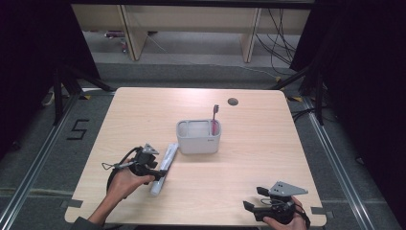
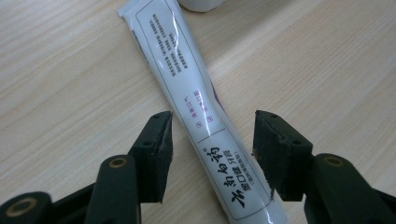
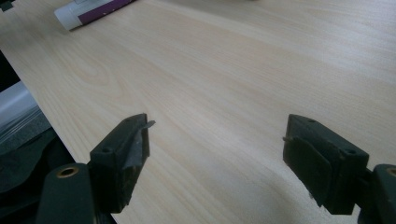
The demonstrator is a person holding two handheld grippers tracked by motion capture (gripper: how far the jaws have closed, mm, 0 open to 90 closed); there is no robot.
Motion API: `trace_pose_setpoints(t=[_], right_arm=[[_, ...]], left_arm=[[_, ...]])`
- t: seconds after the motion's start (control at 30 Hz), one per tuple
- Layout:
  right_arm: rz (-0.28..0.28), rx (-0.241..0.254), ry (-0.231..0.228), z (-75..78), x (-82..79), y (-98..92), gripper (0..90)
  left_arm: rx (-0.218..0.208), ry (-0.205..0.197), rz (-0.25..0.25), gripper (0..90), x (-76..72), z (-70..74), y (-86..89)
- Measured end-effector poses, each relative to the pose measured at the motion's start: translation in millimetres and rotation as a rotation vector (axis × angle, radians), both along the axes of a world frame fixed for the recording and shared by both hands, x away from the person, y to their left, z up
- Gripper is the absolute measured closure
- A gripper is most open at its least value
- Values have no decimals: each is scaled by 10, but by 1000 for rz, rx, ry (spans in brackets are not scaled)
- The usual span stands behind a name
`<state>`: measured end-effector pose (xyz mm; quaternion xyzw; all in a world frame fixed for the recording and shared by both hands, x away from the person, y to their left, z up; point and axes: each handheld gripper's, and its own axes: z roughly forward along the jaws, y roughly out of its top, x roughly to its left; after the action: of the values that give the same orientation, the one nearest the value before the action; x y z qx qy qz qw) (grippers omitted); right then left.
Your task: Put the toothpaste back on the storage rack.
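Note:
A white toothpaste tube [image 1: 166, 160] [image 2: 187, 79] lies flat on the wooden table [image 1: 249, 158], left of a light grey two-compartment holder [image 1: 198, 143]. A red toothbrush [image 1: 215, 115] stands upright in the holder's right compartment. My left gripper [image 1: 162, 175] [image 2: 212, 140] is open and straddles the near part of the tube. A gap shows between each pad and the tube. My right gripper [image 1: 253, 197] [image 3: 217, 135] rests open near the table's front right edge with bare wood between its jaws. One end of the tube [image 3: 93, 9] shows far off in the right gripper view.
A small round hole [image 1: 233, 101] sits near the table's far edge. Beyond the table are a grey floor, wooden furniture legs [image 1: 134, 33] and loose cables [image 1: 282, 43]. Dark curtains hang at both sides. The table's front edge [image 3: 42, 107] runs close to my right gripper.

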<state>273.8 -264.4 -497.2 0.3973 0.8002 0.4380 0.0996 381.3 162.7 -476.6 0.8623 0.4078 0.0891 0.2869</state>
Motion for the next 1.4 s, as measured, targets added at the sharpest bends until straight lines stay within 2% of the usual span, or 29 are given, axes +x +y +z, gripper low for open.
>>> trace_pose_setpoints(t=[0.17,0.2,0.33,0.37,0.63,0.67,0.87,0.93,1.03,1.07,1.17,1.23,1.4], right_arm=[[0,-3,3,5,-5,1,235],[1,0,1,0,0,1,235],[0,-17,4,12,-7,-7,235],[0,1,0,1,-1,2,235],[0,-1,2,1,-2,-2,235],[0,-1,2,1,-2,-2,235],[1,-2,0,6,-4,-4,235],[-6,5,13,9,-11,2,235],[-4,-16,-1,16,-4,-16,235],[-4,-16,-1,16,-4,-16,235],[3,5,-1,4,-3,0,235],[-1,-15,4,14,-7,-8,235],[-1,-14,4,15,-7,-8,235]], left_arm=[[15,20,2,462,41,-37,-28],[22,36,2,463,53,-37,-31],[24,30,18,461,92,-64,-48],[20,23,25,461,99,-71,-52],[34,57,26,469,180,-93,-96],[30,45,31,469,182,-105,-109],[47,64,37,486,220,-114,-133],[46,66,45,494,217,-113,-128],[42,52,56,512,212,-117,-108],[53,68,57,512,210,-101,-97],[51,59,69,539,203,-106,-42],[58,71,66,556,208,-101,-2],[67,83,69,594,200,-123,51]])
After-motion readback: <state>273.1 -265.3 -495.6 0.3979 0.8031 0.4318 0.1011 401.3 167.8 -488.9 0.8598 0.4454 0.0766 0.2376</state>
